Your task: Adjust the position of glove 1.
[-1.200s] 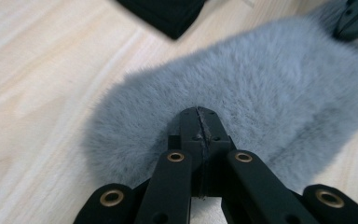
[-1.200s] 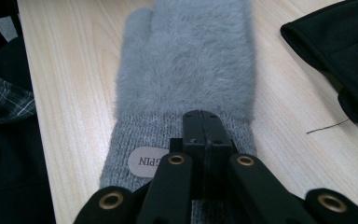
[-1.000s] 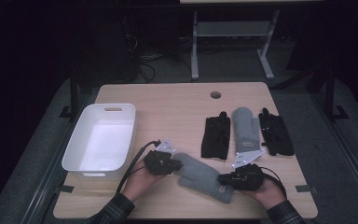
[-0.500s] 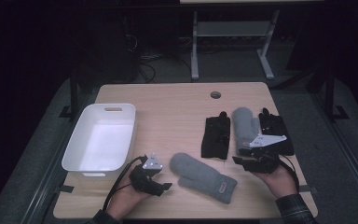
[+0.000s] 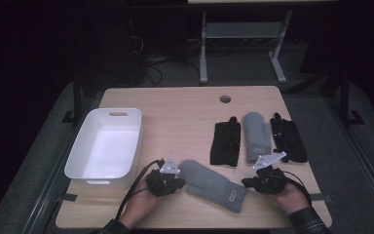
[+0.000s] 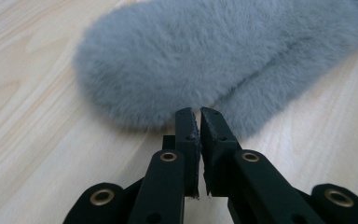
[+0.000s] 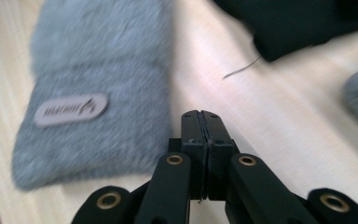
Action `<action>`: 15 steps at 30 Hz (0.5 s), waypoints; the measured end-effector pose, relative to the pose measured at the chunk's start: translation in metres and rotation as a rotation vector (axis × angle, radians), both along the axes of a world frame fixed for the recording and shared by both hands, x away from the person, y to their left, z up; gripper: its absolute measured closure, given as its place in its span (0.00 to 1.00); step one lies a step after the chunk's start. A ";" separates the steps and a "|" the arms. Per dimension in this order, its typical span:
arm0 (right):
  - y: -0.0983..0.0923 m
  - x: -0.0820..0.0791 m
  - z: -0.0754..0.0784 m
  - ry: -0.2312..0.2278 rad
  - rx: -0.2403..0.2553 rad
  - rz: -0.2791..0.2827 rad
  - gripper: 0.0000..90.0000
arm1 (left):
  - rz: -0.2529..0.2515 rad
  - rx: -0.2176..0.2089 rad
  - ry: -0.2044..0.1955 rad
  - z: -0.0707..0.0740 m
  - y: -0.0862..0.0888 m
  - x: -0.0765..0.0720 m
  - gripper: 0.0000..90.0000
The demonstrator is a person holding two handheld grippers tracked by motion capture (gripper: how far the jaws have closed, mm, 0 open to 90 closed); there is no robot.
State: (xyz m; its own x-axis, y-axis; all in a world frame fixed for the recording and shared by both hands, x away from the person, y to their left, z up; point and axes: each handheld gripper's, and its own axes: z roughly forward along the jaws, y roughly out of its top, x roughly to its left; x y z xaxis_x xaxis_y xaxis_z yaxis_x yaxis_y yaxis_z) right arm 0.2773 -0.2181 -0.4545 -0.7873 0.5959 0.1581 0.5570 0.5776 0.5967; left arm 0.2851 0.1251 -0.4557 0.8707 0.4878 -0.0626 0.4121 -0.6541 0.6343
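Note:
A fluffy grey mitten (image 5: pixel 213 184) lies slantwise near the table's front edge, its label by the cuff. My left gripper (image 5: pixel 180 183) rests at its rounded tip. In the left gripper view its jaws (image 6: pixel 199 114) have just been closing and stand shut with nothing between them, their tips at the fur's (image 6: pixel 223 60) edge. My right gripper (image 5: pixel 246 183) sits just off the cuff end. Its jaws (image 7: pixel 207 114) are shut and empty over bare wood, beside the mitten's cuff (image 7: pixel 98 88).
A white bin (image 5: pixel 106 146) stands at the left of the wooden table (image 5: pixel 175 107). At the right lie a black glove (image 5: pixel 225 141), a second grey mitten (image 5: pixel 256 136) and another black glove (image 5: pixel 288 139). A loose thread (image 7: pixel 242 69) lies near the glove.
Both hands let go of the mitten and drew apart, then came back. The left gripper has moved right to the mitten's tip, the right gripper forward to its cuff; both have closed.

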 end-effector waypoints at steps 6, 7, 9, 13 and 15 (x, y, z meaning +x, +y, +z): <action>0.011 -0.004 -0.003 0.037 0.041 0.061 1.00 | 0.011 0.029 -0.014 -0.003 -0.007 0.013 0.94; 0.016 -0.005 -0.004 0.033 0.042 0.078 1.00 | 0.016 0.033 -0.017 -0.003 -0.007 0.015 0.94; 0.030 -0.007 -0.006 0.041 0.051 0.118 1.00 | 0.035 0.034 -0.025 -0.003 -0.006 0.021 0.94; 0.046 -0.006 -0.005 0.033 0.071 0.145 1.00 | 0.062 0.034 -0.033 -0.002 -0.004 0.030 0.94; 0.056 -0.004 -0.004 0.019 0.074 0.153 1.00 | 0.073 0.027 -0.035 -0.001 -0.002 0.032 0.93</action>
State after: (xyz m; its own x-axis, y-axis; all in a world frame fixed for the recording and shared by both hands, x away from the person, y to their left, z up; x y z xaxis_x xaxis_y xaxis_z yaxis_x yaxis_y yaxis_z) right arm 0.2736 -0.1622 -0.4588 -0.8643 0.4556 0.2130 0.4778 0.6116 0.6306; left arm 0.3166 0.1233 -0.4572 0.8343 0.5510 -0.0186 0.4371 -0.6405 0.6314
